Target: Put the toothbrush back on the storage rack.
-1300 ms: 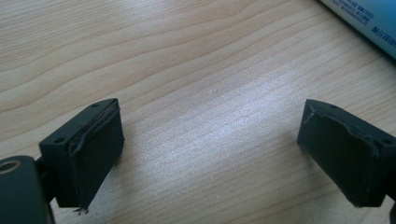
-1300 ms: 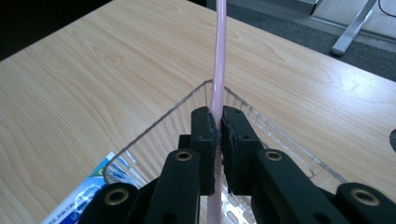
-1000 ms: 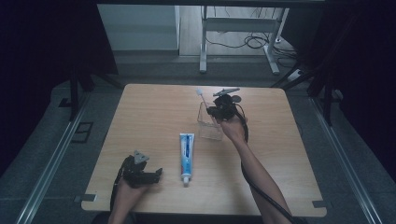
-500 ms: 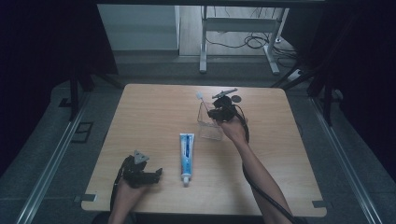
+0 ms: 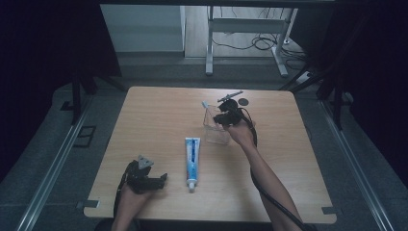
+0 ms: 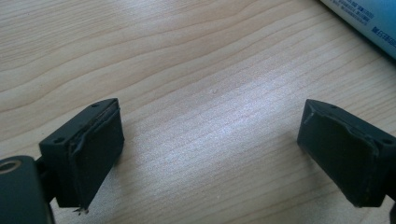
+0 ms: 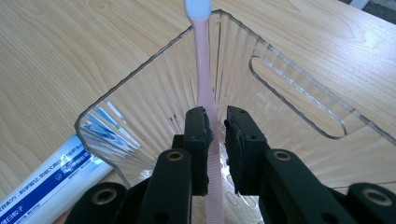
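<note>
A pink toothbrush (image 7: pixel 203 70) with a white head (image 5: pixel 205 103) stands tilted in a clear ribbed container (image 7: pixel 140 74), leaning on its far rim. My right gripper (image 7: pixel 217 114) reaches down into the container (image 5: pixel 215 134) and is shut on the toothbrush handle. In the high view the right gripper (image 5: pixel 220 118) is over the container at the table's middle right. A blue and white toothpaste tube (image 5: pixel 192 156) lies flat just left of the container. My left gripper (image 5: pixel 161 179) rests open near the front left, left of the tube's cap end. Bare wood shows between its jaws (image 6: pixel 210 135), and the tube (image 6: pixel 369 18) lies beyond them.
The wooden table (image 5: pixel 159 110) has bare surface at its left and far side. A small dark round thing (image 5: pixel 244 101) lies behind the container. Beyond the table stand a white frame (image 5: pixel 209 48) and cables on the floor. The right gripper's cable runs along the forearm.
The right gripper has come down and slightly nearer with the toothbrush, so the brush sits lower in the container. The left gripper has stayed put.
</note>
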### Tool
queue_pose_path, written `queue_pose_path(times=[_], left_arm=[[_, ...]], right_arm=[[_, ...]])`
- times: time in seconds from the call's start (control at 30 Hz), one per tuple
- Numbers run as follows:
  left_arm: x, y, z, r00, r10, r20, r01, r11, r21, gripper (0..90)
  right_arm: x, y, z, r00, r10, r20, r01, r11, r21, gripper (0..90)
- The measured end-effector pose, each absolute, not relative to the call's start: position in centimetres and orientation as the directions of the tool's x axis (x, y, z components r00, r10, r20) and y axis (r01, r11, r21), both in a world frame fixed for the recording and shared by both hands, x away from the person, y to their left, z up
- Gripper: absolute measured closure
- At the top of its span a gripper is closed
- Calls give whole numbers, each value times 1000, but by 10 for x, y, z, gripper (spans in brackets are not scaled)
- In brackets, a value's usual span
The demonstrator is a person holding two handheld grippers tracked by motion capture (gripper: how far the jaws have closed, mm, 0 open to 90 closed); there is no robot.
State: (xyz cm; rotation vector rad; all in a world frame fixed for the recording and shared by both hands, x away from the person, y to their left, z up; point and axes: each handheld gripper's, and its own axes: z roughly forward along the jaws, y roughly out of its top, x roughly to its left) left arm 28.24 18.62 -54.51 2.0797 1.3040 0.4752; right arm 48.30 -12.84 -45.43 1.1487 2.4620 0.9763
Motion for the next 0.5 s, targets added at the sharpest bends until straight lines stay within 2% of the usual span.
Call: queue_pose_path(times=[0.5], left_arm=[[282, 186, -545, 445, 895, -27, 668, -311, 676, 72]], right_arm=[[479, -130, -451, -666, 744, 52, 574, 466, 673, 741]])
